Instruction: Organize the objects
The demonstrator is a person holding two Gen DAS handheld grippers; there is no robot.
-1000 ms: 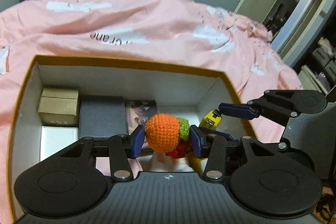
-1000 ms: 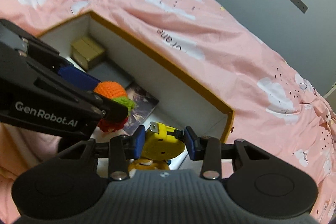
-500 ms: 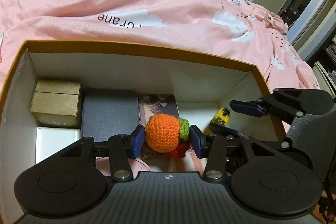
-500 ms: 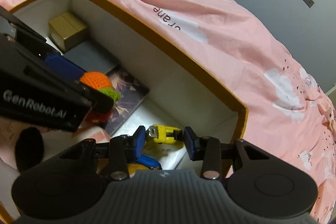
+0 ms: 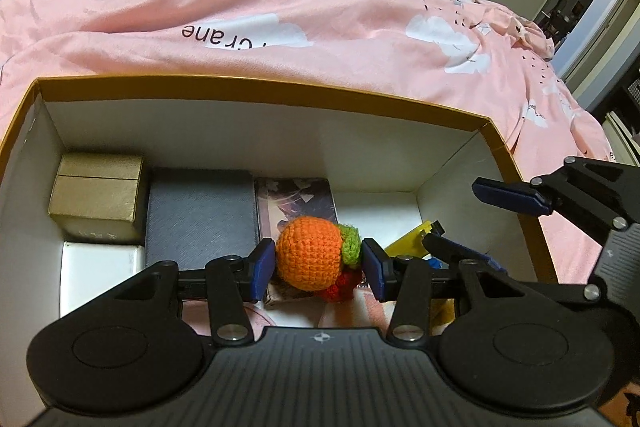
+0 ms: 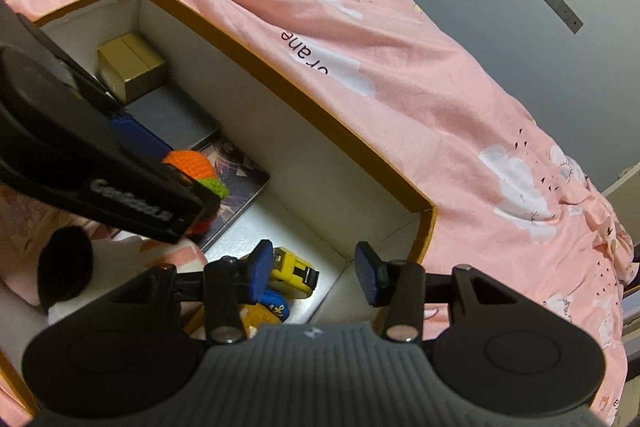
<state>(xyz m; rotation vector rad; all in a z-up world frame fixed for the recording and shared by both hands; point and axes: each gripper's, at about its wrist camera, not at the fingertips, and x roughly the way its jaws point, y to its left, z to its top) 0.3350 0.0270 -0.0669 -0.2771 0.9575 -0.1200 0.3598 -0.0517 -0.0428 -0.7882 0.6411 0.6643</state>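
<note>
An orange crochet toy (image 5: 310, 253) with a green and red part sits pinched between the blue pads of my left gripper (image 5: 318, 263), low inside the gold-rimmed cardboard box (image 5: 260, 85). From the right wrist, the same toy (image 6: 192, 163) hangs over a picture card. My right gripper (image 6: 314, 273) hovers over the box's right corner with its jaws opening. The yellow tape measure (image 6: 292, 271) lies on the box floor beside the left pad, and the pads do not press on it. It also shows as a yellow tape measure (image 5: 408, 243) in the left wrist view.
A gold carton (image 5: 98, 195), a grey case (image 5: 200, 215), a white box (image 5: 100, 267) and a picture card (image 5: 296, 199) fill the box's left and middle. A blue and orange toy (image 6: 272, 303) lies under the tape measure. A pink duvet (image 5: 280, 7) surrounds the box.
My right gripper has let go of the yellow tape measure, which now lies in the box corner, and its jaws stand wider. My left gripper has sunk deeper into the box with the crochet toy.
</note>
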